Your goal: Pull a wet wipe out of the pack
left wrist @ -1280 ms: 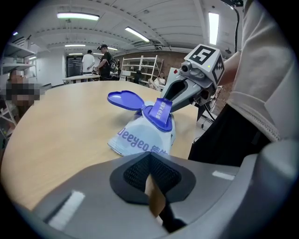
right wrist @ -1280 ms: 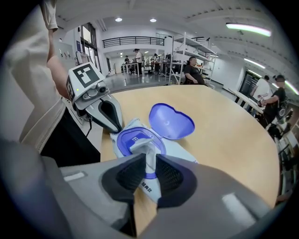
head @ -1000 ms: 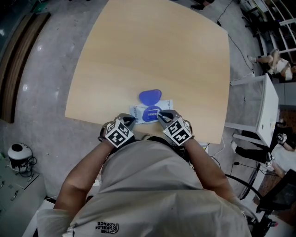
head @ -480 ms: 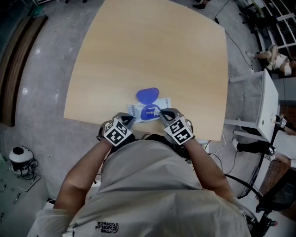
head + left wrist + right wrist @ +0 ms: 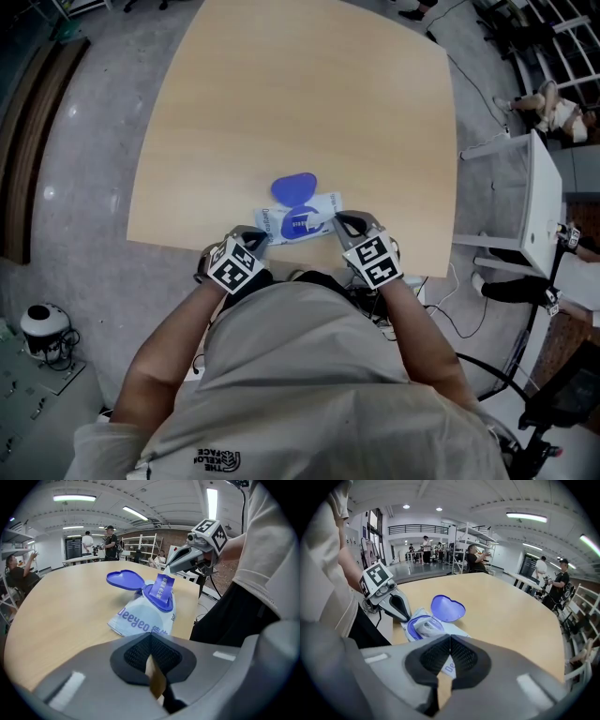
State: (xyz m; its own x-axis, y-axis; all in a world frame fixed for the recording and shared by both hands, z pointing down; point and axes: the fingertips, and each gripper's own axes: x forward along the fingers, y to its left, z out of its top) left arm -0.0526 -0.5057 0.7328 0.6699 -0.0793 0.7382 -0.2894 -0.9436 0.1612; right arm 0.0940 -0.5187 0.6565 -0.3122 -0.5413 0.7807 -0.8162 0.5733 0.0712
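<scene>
The wet wipe pack [image 5: 302,222] lies near the table's front edge, pale blue with a purple ring. Its heart-shaped lid [image 5: 293,187] is flipped open toward the far side. A printed blue seal flap [image 5: 164,587] stands up from the opening, and a pale fold [image 5: 425,627] shows inside the ring. My left gripper [image 5: 263,241] is shut, its tip at the pack's near-left corner. My right gripper [image 5: 343,222] is shut and holds nothing, just off the pack's right end. In the gripper views the pack [image 5: 144,617] [image 5: 423,626] lies ahead of each pair of shut jaws.
The light wooden table [image 5: 300,103] stretches away beyond the pack. Its front edge runs just below the grippers. A white side table [image 5: 539,216] stands to the right. People and shelving [image 5: 474,555] are in the room's background.
My right gripper has drawn back from above the pack's opening to its right end. The left gripper has stayed at the near-left corner.
</scene>
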